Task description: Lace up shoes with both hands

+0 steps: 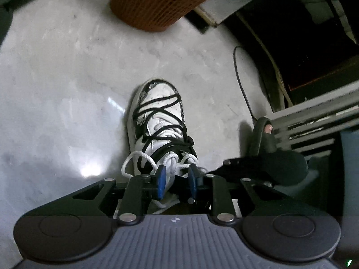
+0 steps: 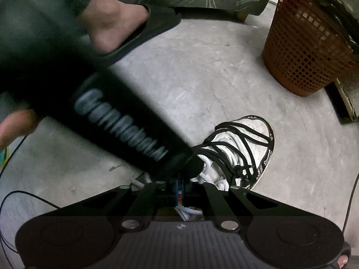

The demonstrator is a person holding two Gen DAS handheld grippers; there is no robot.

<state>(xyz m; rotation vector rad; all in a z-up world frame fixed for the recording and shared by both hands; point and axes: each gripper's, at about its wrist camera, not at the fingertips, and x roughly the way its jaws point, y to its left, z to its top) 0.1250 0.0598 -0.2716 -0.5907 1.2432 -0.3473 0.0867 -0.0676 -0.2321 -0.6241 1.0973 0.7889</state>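
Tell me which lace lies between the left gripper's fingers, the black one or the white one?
The white lace: a strand crosses between the blue fingers near the shoe's ankle. The black lace wraps the shoe farther forward.

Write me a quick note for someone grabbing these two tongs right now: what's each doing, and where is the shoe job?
Left tongs: open, blue pads either side of the thick white rope lace at the shoe's ankle.
Right tongs: pads look pressed together; whether they pinch lace is hidden.
White sneaker with black cord lacing: on the grey floor.
Done: black cord criss-crossed.
Left: white lace hangs in loose loops.
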